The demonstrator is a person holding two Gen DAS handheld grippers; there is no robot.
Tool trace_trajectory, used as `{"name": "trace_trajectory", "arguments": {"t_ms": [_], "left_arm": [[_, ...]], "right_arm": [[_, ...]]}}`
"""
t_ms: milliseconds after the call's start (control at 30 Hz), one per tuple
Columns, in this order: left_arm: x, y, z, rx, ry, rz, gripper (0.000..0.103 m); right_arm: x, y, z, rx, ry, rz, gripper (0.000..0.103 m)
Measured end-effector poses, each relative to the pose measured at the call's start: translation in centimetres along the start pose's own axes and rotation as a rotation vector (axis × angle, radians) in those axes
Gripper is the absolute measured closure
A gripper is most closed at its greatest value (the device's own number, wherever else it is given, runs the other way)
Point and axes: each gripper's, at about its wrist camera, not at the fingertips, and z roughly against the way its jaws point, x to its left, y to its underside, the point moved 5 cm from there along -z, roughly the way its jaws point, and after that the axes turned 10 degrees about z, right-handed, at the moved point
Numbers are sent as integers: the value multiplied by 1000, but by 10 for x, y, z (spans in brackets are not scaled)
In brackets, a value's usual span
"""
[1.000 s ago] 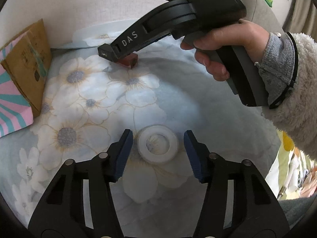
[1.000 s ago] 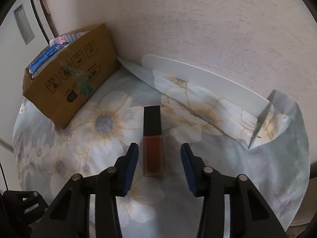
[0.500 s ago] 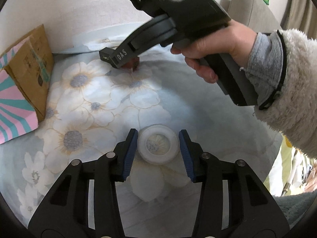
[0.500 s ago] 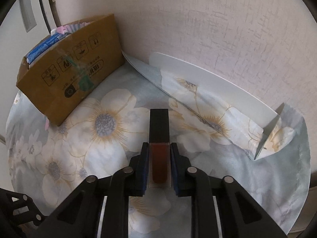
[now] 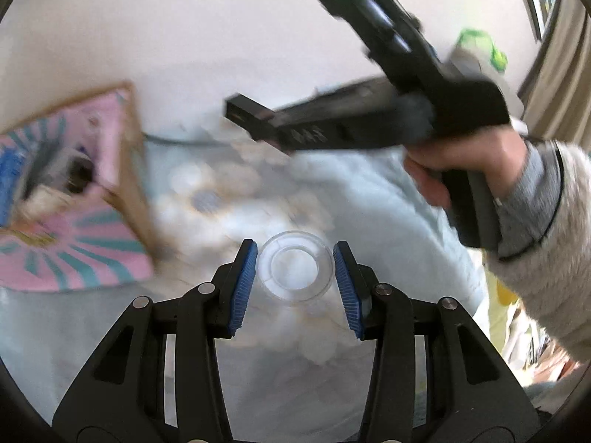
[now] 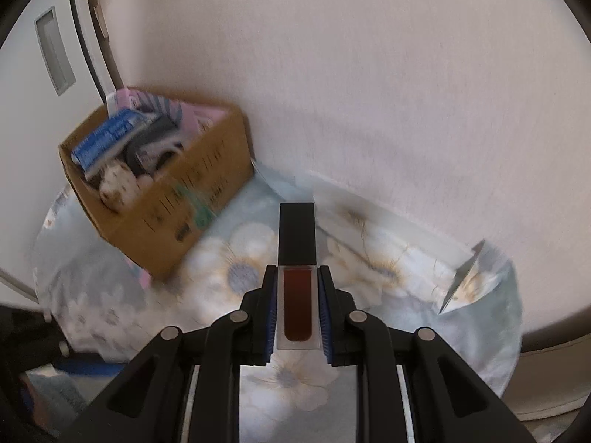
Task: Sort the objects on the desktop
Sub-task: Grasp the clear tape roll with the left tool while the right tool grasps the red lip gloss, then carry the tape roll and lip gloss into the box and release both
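My left gripper (image 5: 294,269) is shut on a clear tape roll (image 5: 293,270) and holds it above the flowered tablecloth (image 5: 369,199). My right gripper (image 6: 297,306) is shut on a lip gloss tube (image 6: 297,280) with a black cap and dark red body, lifted above the cloth. The right gripper also shows in the left wrist view (image 5: 258,122), high at the back, with the tube's black cap sticking out. A brown cardboard box (image 6: 192,203) with several items inside stands at the back left by the wall; it also shows in the left wrist view (image 5: 129,170).
A pink and teal striped packet (image 5: 74,243) lies against the box. A white folded card (image 6: 406,236) stands along the wall at the back right. The round table's edge (image 6: 513,332) curves close on the right.
Both grippers closed on their objects and lifted them off the cloth. Both views now swing towards the cardboard box, with motion blur.
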Motion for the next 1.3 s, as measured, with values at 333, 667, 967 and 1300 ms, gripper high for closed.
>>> {"name": "trace_trajectory", "arguments": {"t_ms": [333,667,967,1300], "left_arm": [[82,-83,81,-92,-72,42,64],[179,-115,97,-57,-140,153,64],[226,-127,80,7,-177,169,64],[242,-123,57,78,-179,173,62]], "right_arm": [[45,-65,27,-56,-24,-39,85],[97,-114,5,-26,-42,-71,85],[118,-115,-25,35,-59,-173,85],[123,-112,-36,83,-54,-210,84]]}}
